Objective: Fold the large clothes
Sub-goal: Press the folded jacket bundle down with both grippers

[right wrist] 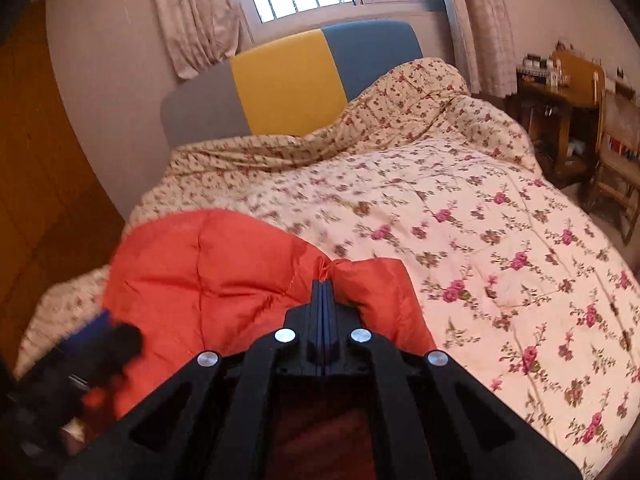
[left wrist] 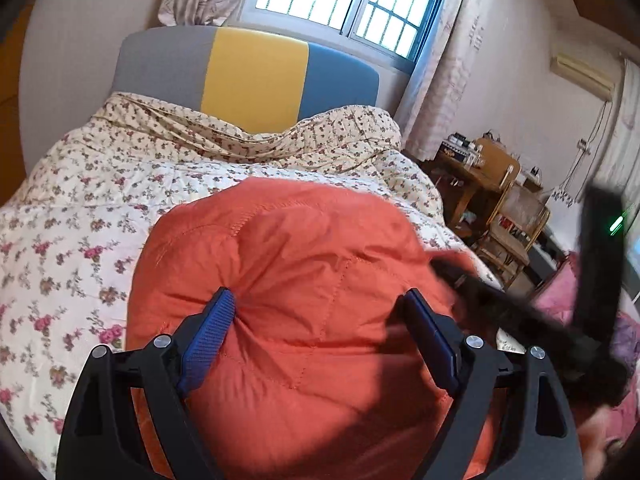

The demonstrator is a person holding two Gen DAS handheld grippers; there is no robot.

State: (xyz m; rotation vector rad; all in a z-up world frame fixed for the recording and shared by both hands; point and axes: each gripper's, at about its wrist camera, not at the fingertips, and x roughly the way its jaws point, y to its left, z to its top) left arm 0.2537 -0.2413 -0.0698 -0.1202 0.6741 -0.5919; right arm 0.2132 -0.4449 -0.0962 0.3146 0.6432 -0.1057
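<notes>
Your left hand-held gripper point(left wrist: 320, 300) stands wide open over the orange jacket point(left wrist: 280, 280), its two blue pads set far apart with puffy quilted fabric bulging between them; the left pad point(left wrist: 212, 332) dents the cloth, but the pads do not clamp it. Your right hand-held gripper point(right wrist: 323, 280) is fully closed, its pads pressed together and pinching a small gathered tuck of the jacket point(right wrist: 208, 272) at their tips. The jacket lies bunched at the near end of the bed, on the floral quilt point(right wrist: 480, 240), which covers the mattress up to the grey, yellow and blue headboard point(right wrist: 288, 80). In the left view the right tool appears as a dark blur at the jacket's right edge; in the right view the left one blurs at lower left.
</notes>
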